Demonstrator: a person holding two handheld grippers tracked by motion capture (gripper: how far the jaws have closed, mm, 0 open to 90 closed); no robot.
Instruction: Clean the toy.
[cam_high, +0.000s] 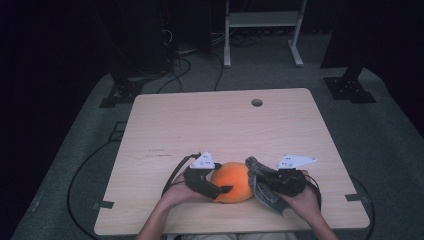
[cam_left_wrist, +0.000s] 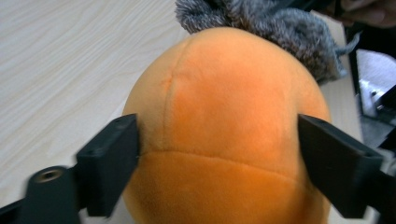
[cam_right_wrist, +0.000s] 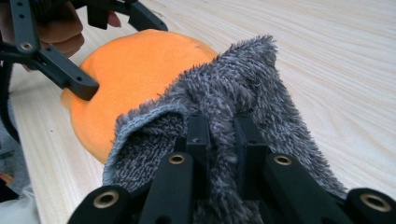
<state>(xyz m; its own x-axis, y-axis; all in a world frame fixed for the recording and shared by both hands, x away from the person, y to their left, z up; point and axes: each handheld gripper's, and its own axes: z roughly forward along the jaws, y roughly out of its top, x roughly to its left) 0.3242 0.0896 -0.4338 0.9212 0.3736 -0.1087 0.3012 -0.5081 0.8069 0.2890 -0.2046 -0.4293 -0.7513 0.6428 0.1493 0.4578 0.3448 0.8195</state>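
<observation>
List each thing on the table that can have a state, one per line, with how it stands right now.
Orange plush ball: resting on the table, clamped from both sides by the left gripper, cloth against its far side.
Grey fluffy cloth: bunched, pinched in the right gripper, pressed to the ball.
Left gripper: fingers spread wide, shut on the ball.
Right gripper: fingers nearly together, shut on the cloth.

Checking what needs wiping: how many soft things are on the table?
2. An orange plush ball sits near the table's front edge, between the left tool's jaws. A grey cloth, pinched in the right tool, lies against the ball's right side.
</observation>
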